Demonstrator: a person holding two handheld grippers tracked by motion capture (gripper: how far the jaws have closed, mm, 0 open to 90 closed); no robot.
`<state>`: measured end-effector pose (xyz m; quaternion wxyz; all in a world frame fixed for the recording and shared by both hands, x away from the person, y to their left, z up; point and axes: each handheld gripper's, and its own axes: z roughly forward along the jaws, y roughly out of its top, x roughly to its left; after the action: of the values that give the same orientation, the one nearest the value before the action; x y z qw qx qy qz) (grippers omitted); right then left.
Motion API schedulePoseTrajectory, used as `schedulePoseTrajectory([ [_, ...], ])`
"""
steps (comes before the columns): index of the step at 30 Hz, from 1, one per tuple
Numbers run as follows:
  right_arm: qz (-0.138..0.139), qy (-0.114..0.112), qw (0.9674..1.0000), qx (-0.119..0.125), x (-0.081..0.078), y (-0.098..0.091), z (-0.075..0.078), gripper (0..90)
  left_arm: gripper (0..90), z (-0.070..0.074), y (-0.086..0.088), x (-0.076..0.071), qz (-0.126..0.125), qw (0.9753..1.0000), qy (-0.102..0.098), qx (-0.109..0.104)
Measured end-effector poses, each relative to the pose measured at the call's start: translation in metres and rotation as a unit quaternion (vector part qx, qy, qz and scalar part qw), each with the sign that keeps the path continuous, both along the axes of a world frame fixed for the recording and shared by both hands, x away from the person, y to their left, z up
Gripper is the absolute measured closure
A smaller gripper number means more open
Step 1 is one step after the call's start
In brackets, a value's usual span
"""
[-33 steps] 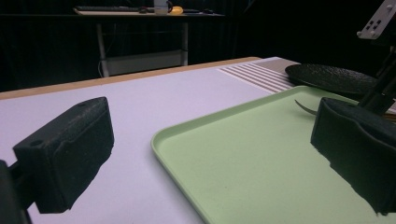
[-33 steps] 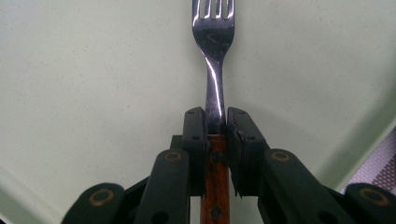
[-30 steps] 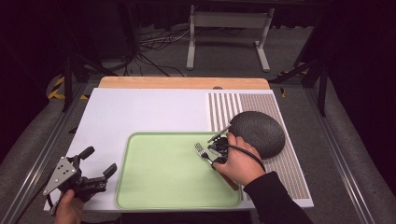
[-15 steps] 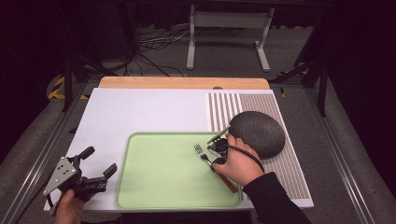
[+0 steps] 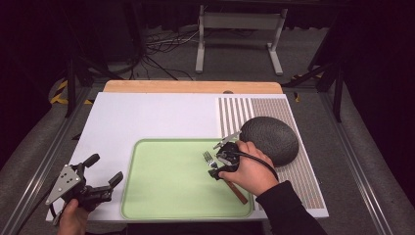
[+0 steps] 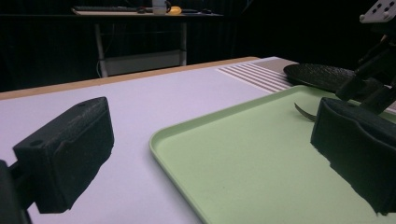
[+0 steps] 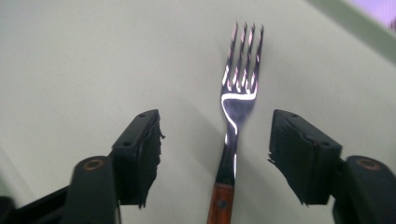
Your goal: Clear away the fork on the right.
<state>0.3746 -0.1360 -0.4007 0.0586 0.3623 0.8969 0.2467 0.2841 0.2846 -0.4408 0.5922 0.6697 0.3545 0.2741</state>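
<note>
A fork (image 5: 209, 157) with a brown wooden handle lies flat on the pale green tray (image 5: 129, 196), near its right side. My right gripper (image 5: 214, 161) is low over it. In the right gripper view its jaws have just been opening, and the fork (image 7: 238, 100) lies between them with a gap on each side, so my right gripper (image 7: 215, 119) is open. My left gripper (image 5: 104, 169) rests at the table's front left, beside the tray's left rim. Its black pads (image 6: 70, 149) stand wide apart with nothing between them.
A dark oval dish (image 5: 269, 137) sits on a striped mat (image 5: 298, 178) just right of the tray, close behind my right hand. White table surface (image 5: 147, 117) stretches beyond the tray. A wooden strip (image 5: 191, 86) edges the far side.
The right gripper's jaws have spread apart around the fork, which stays lying on the tray. Neither hand has shifted.
</note>
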Motion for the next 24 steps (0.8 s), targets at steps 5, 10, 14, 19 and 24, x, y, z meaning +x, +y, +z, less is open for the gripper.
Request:
schedulePoseTrajectory([
  [5,0.038,-0.036,0.9985,0.016,0.005,0.000,0.001,29.1,0.0,0.000,0.000,0.000,-0.001,1.0000,-0.001,-0.001],
  [10,0.048,-0.047,0.9970,0.040,0.008,-0.002,0.000,42.5,0.0,0.000,-0.001,0.000,-0.002,1.0000,-0.001,0.000],
  [14,0.050,-0.045,0.9959,0.060,0.012,-0.002,-0.003,59.1,0.0,-0.001,-0.001,0.000,-0.001,1.0000,-0.001,0.000],
  [19,0.054,-0.032,0.9962,0.060,0.016,0.001,-0.009,77.3,0.0,-0.001,-0.002,0.001,-0.003,1.0000,0.000,0.000],
  [24,0.060,-0.012,0.9969,0.049,0.019,0.003,-0.018,88.4,0.0,0.000,-0.002,0.000,-0.004,1.0000,0.000,0.001],
])
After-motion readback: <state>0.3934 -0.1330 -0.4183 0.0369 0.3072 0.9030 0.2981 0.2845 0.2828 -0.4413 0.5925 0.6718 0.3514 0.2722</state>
